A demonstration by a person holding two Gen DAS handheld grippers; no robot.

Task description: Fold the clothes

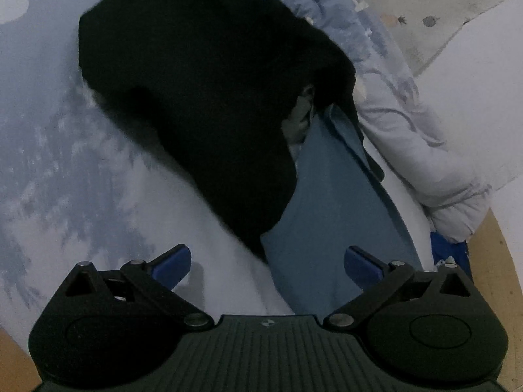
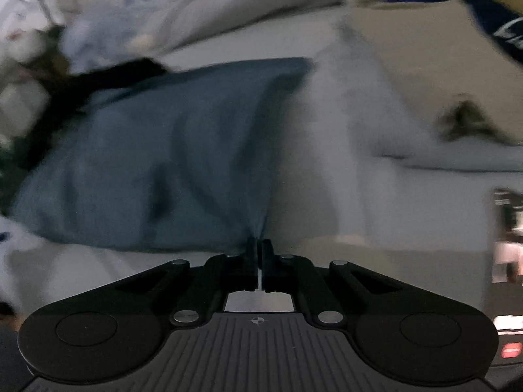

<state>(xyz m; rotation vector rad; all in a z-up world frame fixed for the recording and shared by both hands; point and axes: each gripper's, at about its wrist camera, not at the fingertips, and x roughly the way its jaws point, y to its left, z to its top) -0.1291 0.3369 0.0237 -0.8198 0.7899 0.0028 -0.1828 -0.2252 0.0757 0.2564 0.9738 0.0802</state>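
Observation:
A blue garment (image 1: 330, 222) lies on the bed, partly under a black garment (image 1: 209, 91). My left gripper (image 1: 266, 263) is open and empty, its blue fingertips (image 1: 173, 261) spread just above the near end of the blue garment. In the right wrist view the blue garment (image 2: 157, 156) is stretched out, and my right gripper (image 2: 260, 245) is shut on its corner, pulling the cloth taut. The right view is blurred by motion.
A pale blue and white patterned bed sheet (image 1: 65, 170) covers the bed. A rumpled light quilt (image 1: 418, 143) lies at the right, with the wooden bed edge (image 1: 500, 254) beyond it. A dark blue item (image 2: 490, 16) shows at the upper right.

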